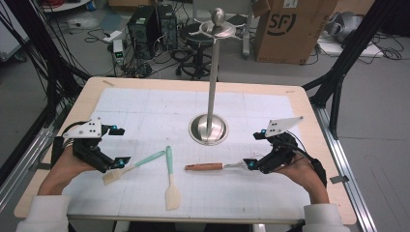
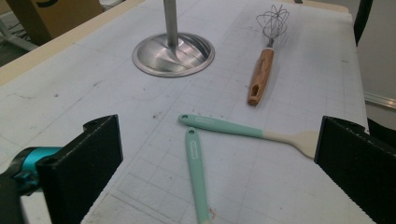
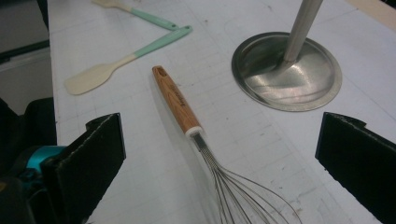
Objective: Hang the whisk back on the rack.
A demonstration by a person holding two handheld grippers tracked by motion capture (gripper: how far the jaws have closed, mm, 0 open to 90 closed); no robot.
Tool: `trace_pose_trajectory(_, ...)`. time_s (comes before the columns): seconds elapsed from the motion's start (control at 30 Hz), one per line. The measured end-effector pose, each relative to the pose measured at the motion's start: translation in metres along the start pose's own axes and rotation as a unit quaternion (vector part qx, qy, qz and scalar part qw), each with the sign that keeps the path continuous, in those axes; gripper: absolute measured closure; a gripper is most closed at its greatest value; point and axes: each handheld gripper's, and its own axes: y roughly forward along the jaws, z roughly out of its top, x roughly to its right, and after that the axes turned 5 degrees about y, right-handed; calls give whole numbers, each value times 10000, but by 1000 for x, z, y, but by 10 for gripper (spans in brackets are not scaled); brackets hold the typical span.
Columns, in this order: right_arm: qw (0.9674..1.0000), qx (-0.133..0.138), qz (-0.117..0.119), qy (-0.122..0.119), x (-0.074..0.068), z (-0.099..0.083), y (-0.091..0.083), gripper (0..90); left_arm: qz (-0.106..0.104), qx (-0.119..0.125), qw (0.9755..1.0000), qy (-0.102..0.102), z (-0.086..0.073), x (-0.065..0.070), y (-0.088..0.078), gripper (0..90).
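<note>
A whisk with a wooden handle (image 1: 204, 166) lies on the white mat, wires toward my right gripper (image 1: 255, 150). That gripper is open, and the whisk's wires (image 3: 238, 191) lie between its jaws, handle (image 3: 176, 100) pointing away. Two teal-handled spatulas lie left of centre, one slanted (image 1: 135, 165) and one pointing toward the table's front edge (image 1: 170, 179). My left gripper (image 1: 119, 145) is open beside the slanted spatula, whose cream head (image 2: 303, 142) lies just off the right jaw in the left gripper view. The second spatula's handle (image 2: 196, 172) lies between the jaws.
A steel stand with a round base (image 1: 208, 129) and a tall pole (image 1: 212, 72) rises at the mat's centre, behind the utensils. Its base (image 2: 173, 53) (image 3: 287, 70) lies ahead of both grippers. Boxes, computers and cables sit on the floor beyond the table.
</note>
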Motion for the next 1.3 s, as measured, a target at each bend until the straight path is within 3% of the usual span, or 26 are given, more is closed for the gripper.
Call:
trace_pose_trajectory(0.33,9979,-591,109,-243,5,19,23,1,-128,-50,9999,-68,-4,1,2,17)
trace_pose_trajectory(0.5,9948,-932,203,-351,9,25,40,1,-140,-51,9998,-114,-6,0,3,17)
trace_pose_trajectory(0.77,9911,-1188,339,-486,10,30,61,1,-111,1,9999,-95,-6,0,2,17)
trace_pose_trajectory(1.3,9778,-1845,647,-747,-1,36,97,45,-160,20,9999,-57,-5,1,2,17)
